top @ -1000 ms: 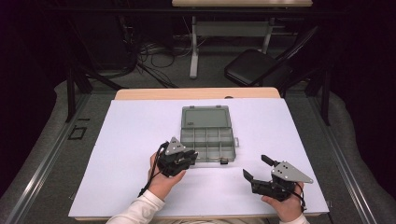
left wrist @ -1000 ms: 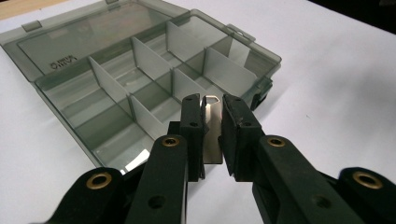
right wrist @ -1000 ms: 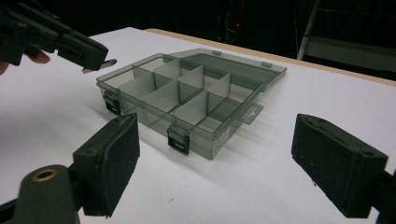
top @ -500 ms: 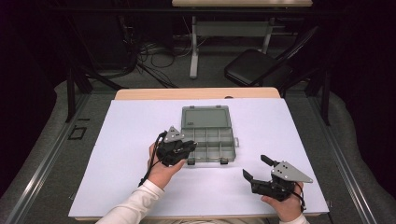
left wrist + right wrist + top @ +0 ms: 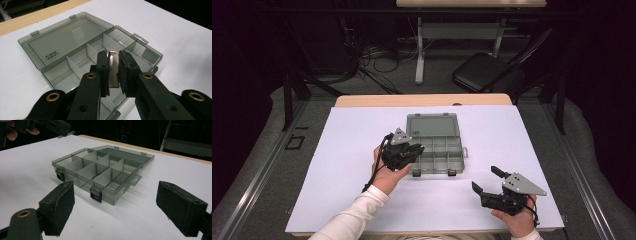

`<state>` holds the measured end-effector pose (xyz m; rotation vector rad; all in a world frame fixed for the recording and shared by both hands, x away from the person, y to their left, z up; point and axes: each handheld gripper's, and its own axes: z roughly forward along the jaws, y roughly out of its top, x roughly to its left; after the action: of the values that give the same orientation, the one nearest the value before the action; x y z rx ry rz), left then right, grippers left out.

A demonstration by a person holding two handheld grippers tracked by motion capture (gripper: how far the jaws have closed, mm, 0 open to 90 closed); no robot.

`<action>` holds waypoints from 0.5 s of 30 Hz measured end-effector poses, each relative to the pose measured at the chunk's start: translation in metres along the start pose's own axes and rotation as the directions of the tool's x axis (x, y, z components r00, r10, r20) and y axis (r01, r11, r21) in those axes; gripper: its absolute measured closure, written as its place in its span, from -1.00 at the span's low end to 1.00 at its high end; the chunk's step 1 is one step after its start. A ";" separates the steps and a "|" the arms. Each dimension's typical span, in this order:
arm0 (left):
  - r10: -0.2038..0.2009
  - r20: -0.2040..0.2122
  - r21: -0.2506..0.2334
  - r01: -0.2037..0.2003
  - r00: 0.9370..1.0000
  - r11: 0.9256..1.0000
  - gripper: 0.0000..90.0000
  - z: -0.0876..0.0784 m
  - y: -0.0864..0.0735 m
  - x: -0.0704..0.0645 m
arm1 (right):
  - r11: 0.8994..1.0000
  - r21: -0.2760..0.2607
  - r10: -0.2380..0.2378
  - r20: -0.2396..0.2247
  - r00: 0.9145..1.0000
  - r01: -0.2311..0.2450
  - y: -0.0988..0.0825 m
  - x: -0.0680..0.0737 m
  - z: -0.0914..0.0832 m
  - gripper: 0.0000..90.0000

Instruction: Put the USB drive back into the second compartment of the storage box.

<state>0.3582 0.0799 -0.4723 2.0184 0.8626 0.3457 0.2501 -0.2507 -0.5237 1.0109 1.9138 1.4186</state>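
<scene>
A smoky clear compartment box [image 5: 447, 131] lies open in the middle of the white table, its lid [image 5: 67, 41] folded flat at the far side. My left gripper [image 5: 413, 150] hovers over the box's front left corner, shut on a small shiny metal piece [image 5: 113, 72] that stands upright between its jaws above the compartments [image 5: 82, 60]. My right gripper [image 5: 485, 180] rests near the table's front right, held by a hand, its jaws wide open with nothing between them. In the right gripper view the box [image 5: 100, 171] sits ahead of the open right gripper [image 5: 116, 202], its two front latches [image 5: 96, 193] facing me.
White paper [image 5: 337, 165] covers the table, and a wooden edge [image 5: 422, 100] runs along the far side. A black chair [image 5: 484, 70] and a desk frame stand on the floor beyond. The compartments that I can see hold nothing.
My left gripper has moved forward and a little right, from the box's front left edge to above its compartments. The right gripper has stayed in place.
</scene>
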 end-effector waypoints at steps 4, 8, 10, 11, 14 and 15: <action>-0.003 -0.006 -0.003 0.003 1.000 1.000 0.77 0.003 0.004 0.001 | 1.000 -0.003 -0.005 0.000 1.000 0.005 0.000 0.000 0.000 -0.67; -0.011 -0.012 -0.004 0.011 1.000 1.000 0.77 0.007 0.008 0.004 | 1.000 -0.002 -0.005 0.001 1.000 0.005 0.000 0.000 0.000 -0.67; -0.017 -0.014 -0.001 0.017 1.000 1.000 0.77 0.009 0.010 0.005 | 1.000 -0.001 -0.005 0.001 1.000 0.005 0.000 -0.001 0.000 -0.67; -0.012 -0.019 -0.003 0.012 1.000 1.000 0.77 0.011 0.011 0.005 | 1.000 -0.002 -0.005 0.001 1.000 0.005 0.000 -0.001 0.000 -0.67; -0.011 -0.022 0.003 0.011 1.000 1.000 0.77 0.015 0.013 0.006 | 1.000 -0.001 -0.005 0.001 1.000 0.005 0.000 -0.001 0.000 -0.67; -0.013 -0.024 0.004 0.013 1.000 1.000 0.77 0.016 0.013 0.006 | 1.000 -0.001 -0.005 0.001 1.000 0.005 0.000 -0.001 0.000 -0.67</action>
<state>0.3769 0.0694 -0.4707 2.0149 0.8915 0.3617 0.2508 -0.2513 -0.5241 1.0060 1.9131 1.4155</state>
